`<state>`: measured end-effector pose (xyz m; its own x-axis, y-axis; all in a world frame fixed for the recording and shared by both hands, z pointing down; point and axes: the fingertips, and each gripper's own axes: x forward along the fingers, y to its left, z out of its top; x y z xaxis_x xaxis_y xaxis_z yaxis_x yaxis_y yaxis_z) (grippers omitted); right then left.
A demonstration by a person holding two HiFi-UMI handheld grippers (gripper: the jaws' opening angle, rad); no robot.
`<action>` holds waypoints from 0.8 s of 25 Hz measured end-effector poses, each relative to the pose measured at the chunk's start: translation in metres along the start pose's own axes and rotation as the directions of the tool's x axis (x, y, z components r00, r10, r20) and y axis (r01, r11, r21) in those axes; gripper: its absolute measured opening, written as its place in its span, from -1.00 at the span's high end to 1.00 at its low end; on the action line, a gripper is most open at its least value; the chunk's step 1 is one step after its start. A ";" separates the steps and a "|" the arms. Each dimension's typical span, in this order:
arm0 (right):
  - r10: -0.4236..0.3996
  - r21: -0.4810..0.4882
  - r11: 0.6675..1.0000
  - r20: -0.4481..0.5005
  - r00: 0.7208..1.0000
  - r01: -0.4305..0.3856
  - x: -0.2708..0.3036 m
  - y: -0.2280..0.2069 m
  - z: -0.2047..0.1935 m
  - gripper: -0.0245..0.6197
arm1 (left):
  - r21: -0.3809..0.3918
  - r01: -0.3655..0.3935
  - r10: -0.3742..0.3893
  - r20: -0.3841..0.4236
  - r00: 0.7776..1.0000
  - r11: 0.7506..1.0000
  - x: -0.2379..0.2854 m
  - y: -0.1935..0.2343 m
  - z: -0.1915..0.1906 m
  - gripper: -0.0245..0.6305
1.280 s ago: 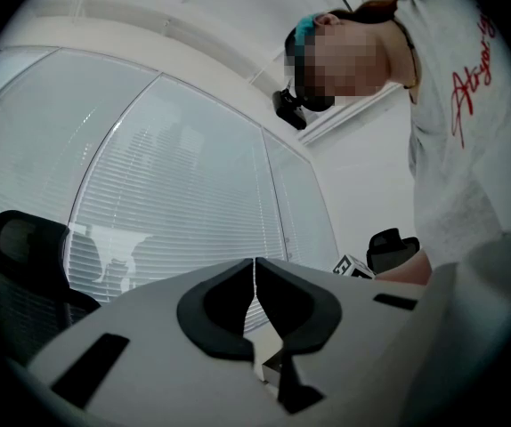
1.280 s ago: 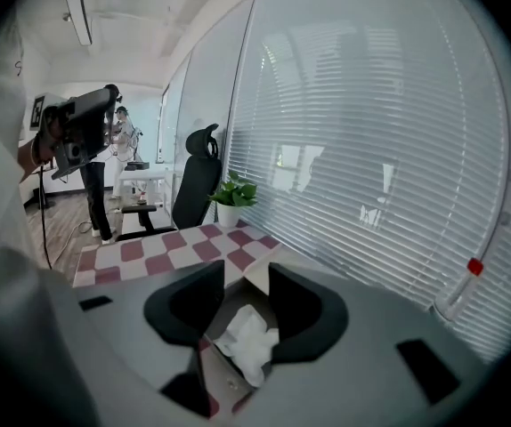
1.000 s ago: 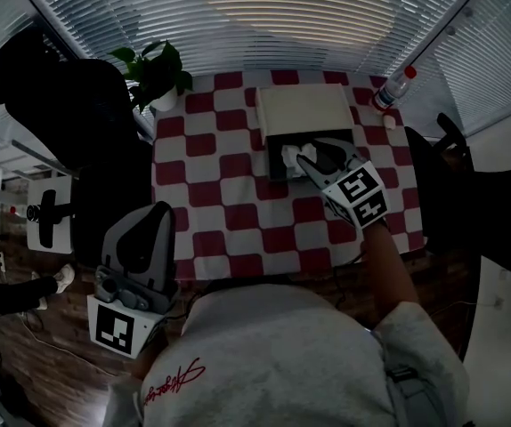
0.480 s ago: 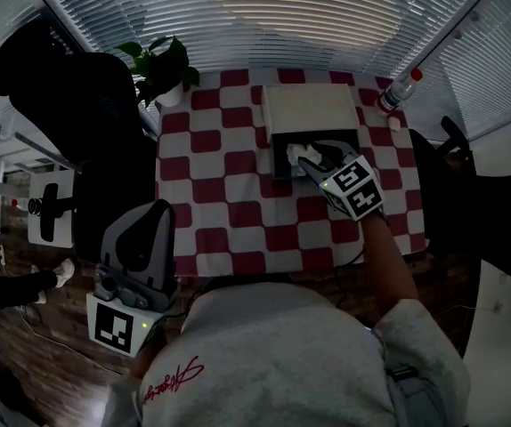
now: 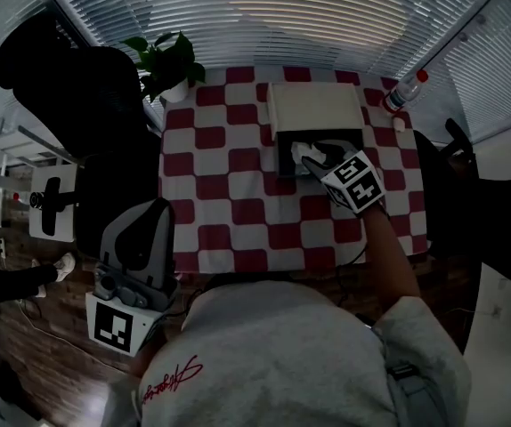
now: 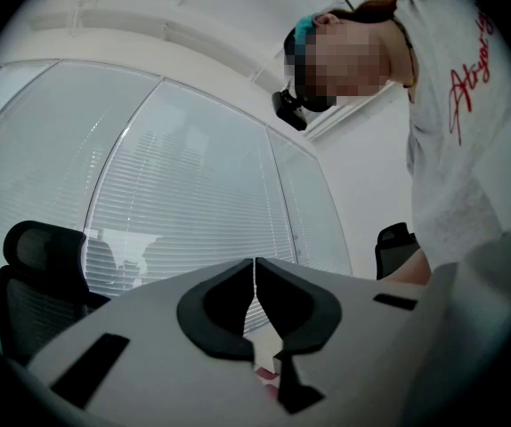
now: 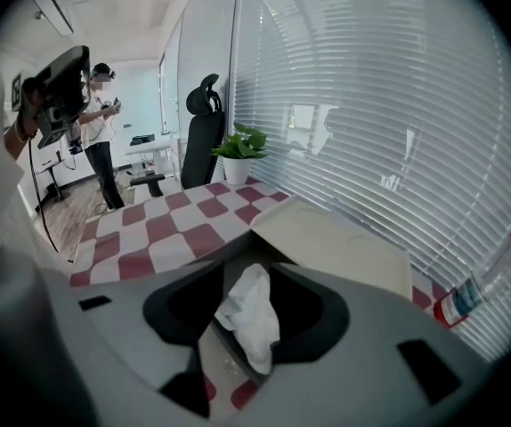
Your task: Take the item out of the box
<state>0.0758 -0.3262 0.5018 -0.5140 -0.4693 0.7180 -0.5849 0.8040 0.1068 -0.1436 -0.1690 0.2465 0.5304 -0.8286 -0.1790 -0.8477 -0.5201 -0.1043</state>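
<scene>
**Q:** Right fingers: what have they got?

**A:** They're clamped on the item [image 7: 251, 314], a crumpled white wad that is soft and creased, tissue or thin cloth by the look. It fills the gap between the dark pads [image 7: 180, 305] of my right gripper [image 5: 316, 161], and its folds bulge out ahead of the tips and below them.

**Q:** Where is it against the box?

**A:** It's right over the open box [image 5: 282, 160], whose dark cavity lies under the tips. The wad's lower end hangs toward it. I can't tell whether it is clear of the rim.

**Q:** Why come in at that slant?

**A:** The lid [image 5: 316, 107], a flat cream panel, lies folded back beyond the tips. That leaves the near side open, so I reach in from there, angled down. A soft wad gives no edge to take, so I pinch a bunch and trust friction.

**Q:** Left fingers?

**A:** The left gripper [image 6: 255, 274] is pressed together on nothing. It's held low by my body, well apart from the checked table [image 5: 229, 163], and aimed up at the blinds. I'd call it parked. A light box could lift along with the wad, and nothing is steadying it.
</scene>
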 end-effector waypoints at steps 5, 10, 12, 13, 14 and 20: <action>0.008 -0.007 1.000 -0.011 1.000 -0.008 0.007 -0.001 -0.002 0.40 | -0.001 -0.007 0.007 -0.005 1.000 1.000 -0.002 0.002 -0.001 0.87; 0.013 -0.004 1.000 -0.030 0.999 -0.013 0.010 -0.001 -0.007 0.40 | -0.001 -0.014 0.014 -0.006 1.000 1.000 -0.003 0.003 -0.002 0.87; 0.014 -0.002 1.000 -0.039 0.999 -0.014 0.011 -0.002 -0.009 0.40 | -0.001 -0.013 0.013 -0.004 1.000 1.000 -0.003 0.003 -0.002 0.87; 0.015 0.000 1.000 -0.043 0.999 -0.015 0.012 -0.002 -0.010 0.40 | -0.001 -0.013 0.013 -0.003 1.000 1.000 -0.003 0.003 -0.001 0.87; 0.017 0.002 1.000 -0.047 0.999 -0.017 0.012 -0.002 -0.010 0.40 | 0.000 -0.012 0.012 -0.003 1.000 1.000 -0.002 0.003 -0.001 0.87; 0.021 0.006 1.000 -0.069 0.997 -0.021 0.015 -0.005 -0.015 0.40 | 0.001 -0.012 0.012 -0.002 1.000 1.000 0.000 0.004 0.000 0.87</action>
<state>0.0804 -0.3320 0.5223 -0.4816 -0.4260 0.7659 -0.5780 0.8113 0.0878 -0.1475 -0.1708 0.2458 0.5200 -0.8353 -0.1786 -0.8541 -0.5097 -0.1032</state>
